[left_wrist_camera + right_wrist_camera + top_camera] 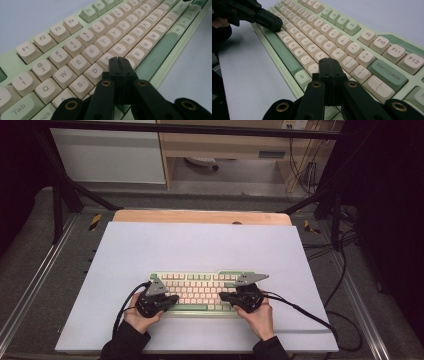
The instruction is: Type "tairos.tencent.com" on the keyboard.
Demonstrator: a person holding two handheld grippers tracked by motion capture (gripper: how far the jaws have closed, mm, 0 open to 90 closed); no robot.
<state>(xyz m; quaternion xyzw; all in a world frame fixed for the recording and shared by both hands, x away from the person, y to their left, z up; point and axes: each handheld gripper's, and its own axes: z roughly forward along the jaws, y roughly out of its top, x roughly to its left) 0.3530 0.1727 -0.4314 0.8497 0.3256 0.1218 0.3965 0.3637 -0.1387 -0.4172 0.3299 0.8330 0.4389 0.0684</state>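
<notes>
A pale green keyboard [199,281] with cream keys lies on the near half of a white mat. A hand holds each gripper over its front rows, both pointing inward. My left gripper [174,298] is shut with nothing in it. In the left gripper view its joined tips [119,59] hover by the F key of the keyboard [75,45]. My right gripper [222,296] is also shut and empty. Its tips [329,60] sit over the keys right of L on the keyboard [342,37]. The left gripper [274,23] appears far off there, near the space bar's left end.
The white mat [200,245] covers a wooden table whose far edge [200,216] shows behind it. Black cables [300,310] trail from the grippers toward the near edge and off to the right. Black frame posts [57,205] stand at both sides.
</notes>
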